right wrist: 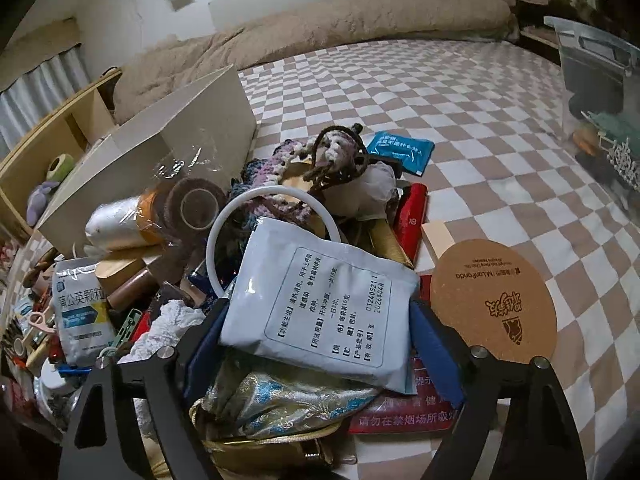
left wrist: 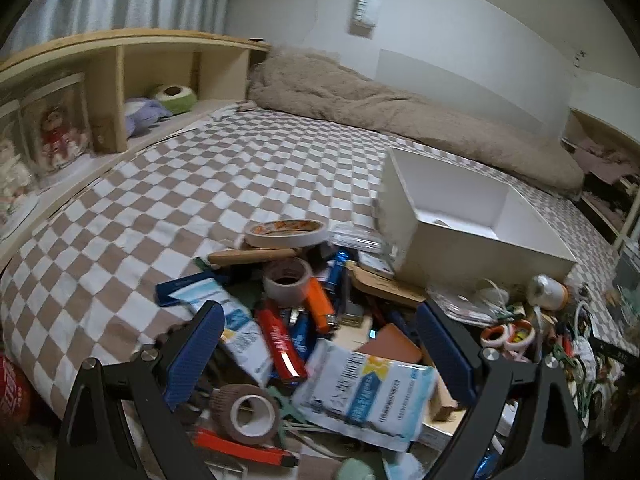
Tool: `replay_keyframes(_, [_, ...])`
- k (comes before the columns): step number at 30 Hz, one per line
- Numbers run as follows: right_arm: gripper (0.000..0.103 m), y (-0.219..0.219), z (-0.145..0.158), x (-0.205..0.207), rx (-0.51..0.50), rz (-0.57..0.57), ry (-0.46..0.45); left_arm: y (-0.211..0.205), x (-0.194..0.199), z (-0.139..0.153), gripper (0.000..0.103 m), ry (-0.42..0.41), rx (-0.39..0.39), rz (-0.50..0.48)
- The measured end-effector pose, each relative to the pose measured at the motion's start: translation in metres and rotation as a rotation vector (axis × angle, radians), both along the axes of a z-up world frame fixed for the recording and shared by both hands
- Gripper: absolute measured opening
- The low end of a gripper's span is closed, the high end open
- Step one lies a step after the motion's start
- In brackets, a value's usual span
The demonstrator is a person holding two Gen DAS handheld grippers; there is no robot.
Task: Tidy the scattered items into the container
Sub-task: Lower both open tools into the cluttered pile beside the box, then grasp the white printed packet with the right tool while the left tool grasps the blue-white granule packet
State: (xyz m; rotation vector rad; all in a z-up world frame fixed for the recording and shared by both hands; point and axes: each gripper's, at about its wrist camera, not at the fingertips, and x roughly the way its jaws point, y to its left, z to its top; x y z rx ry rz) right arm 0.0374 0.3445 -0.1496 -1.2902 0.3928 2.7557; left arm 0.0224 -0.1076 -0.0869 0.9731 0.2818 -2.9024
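I hold right gripper [right wrist: 320, 332] clamped on grey sachet [right wrist: 320, 308] above clutter pile. Left gripper [left wrist: 320, 364] spread wide, empty. White container [left wrist: 476, 236] sits just behind pile (nearly empty). Recommend: lift sachet clear, carry over rim, release inside.

Clamped between right gripper [right wrist: 316, 324] pads: pale grey printed foil sachet [right wrist: 320, 304]; round brown cork coaster [right wrist: 494, 300] at three o'clock.

You see a white box [left wrist: 472, 236], open on top, on the checkered bed, with a messy pile of small things [left wrist: 304, 320] just beside it.
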Motion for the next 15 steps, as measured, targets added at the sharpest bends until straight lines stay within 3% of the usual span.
replay_keyframes(8, [0.085,0.002,0.009,0.004,0.008,-0.021,0.053,-0.027,0.000,-0.004,0.097,-0.035,0.021,0.087])
replay_keyframes(10, [0.085,0.003,0.014,0.007,0.005,-0.029,0.075,-0.020,0.001,-0.005,0.097,-0.036,0.021,0.034])
replay_keyframes(15, [0.085,0.005,0.022,0.015,-0.013,-0.039,0.121,0.021,-0.002,-0.011,0.097,-0.081,0.047,-0.233])
